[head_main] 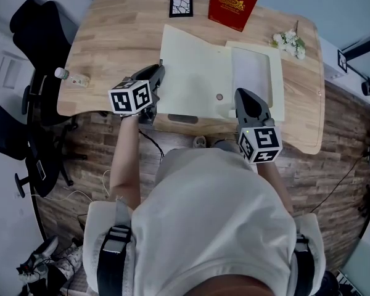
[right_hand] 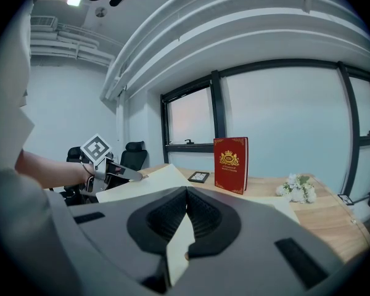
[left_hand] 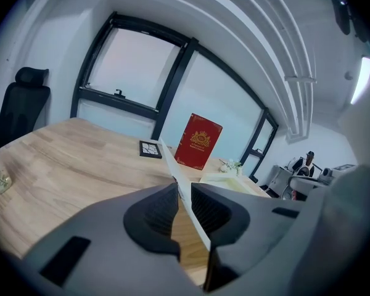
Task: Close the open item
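A cream folder [head_main: 191,73] lies open on the wooden table [head_main: 111,29], with a white sheet [head_main: 251,73] in its right half. My left gripper [head_main: 158,74] holds the left flap at its outer edge. In the left gripper view the flap [left_hand: 168,156] stands on edge between the jaws of the left gripper [left_hand: 184,189], and the pads close on it. My right gripper [head_main: 243,95] sits at the folder's near edge, right of the snap button [head_main: 219,96]. In the right gripper view the right gripper [right_hand: 186,193] is shut on a cream sheet edge [right_hand: 177,245].
A red book [head_main: 233,4] stands at the table's far edge beside a small framed picture [head_main: 180,6]. White flowers [head_main: 290,42] lie at the far right. A small bottle [head_main: 71,76] lies near the left edge. Black office chairs [head_main: 34,23] stand left of the table.
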Motion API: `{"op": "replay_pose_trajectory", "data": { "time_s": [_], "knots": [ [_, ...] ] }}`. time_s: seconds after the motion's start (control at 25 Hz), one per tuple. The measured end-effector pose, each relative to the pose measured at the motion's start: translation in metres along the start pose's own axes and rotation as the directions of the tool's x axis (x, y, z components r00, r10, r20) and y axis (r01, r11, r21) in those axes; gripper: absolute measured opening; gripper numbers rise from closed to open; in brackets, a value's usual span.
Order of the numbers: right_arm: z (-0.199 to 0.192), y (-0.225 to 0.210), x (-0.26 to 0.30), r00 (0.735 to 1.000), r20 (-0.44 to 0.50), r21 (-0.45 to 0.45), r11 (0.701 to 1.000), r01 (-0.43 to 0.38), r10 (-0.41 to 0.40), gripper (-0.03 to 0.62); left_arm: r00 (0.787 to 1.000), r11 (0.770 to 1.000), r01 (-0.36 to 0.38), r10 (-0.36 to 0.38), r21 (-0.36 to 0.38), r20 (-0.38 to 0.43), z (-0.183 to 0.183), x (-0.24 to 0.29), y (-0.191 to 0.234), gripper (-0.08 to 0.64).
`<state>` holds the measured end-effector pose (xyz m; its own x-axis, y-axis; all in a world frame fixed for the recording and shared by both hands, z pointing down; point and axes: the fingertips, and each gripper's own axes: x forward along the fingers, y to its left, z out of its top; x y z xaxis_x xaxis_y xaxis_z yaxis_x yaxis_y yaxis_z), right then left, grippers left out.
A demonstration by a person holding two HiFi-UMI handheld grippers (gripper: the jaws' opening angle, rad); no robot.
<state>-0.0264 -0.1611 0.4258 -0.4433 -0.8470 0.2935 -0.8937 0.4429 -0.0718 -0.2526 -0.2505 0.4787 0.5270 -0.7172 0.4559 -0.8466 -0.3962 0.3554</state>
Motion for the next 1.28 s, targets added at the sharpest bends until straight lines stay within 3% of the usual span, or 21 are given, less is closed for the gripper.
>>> {"op": "replay_pose_trajectory", "data": {
  "time_s": [0.2,0.68,1.0,1.28],
  "knots": [
    [-0.001,-0.001,-0.001,1.0,-0.002,0.004,1.0,0.006,-0.006,0.018,1.0,1.0,0.017,-0.016,-0.019,0.018,0.004,0.0,-0.005,0.072],
    [-0.002,0.003,-0.003,1.0,0.003,0.007,1.0,0.009,-0.009,0.018,0.999,0.999,-0.026,0.027,-0.029,0.041,0.01,-0.002,-0.009,0.072],
    [-0.003,0.003,-0.004,1.0,0.001,0.013,1.0,0.023,-0.023,0.018,0.996,0.994,-0.047,0.053,-0.096,0.066,0.012,-0.006,-0.007,0.073],
    [-0.003,0.005,-0.003,1.0,0.001,0.016,1.0,0.022,-0.022,0.018,1.0,0.997,-0.01,0.01,-0.073,0.003,0.001,-0.001,-0.018,0.072]
  ]
}}
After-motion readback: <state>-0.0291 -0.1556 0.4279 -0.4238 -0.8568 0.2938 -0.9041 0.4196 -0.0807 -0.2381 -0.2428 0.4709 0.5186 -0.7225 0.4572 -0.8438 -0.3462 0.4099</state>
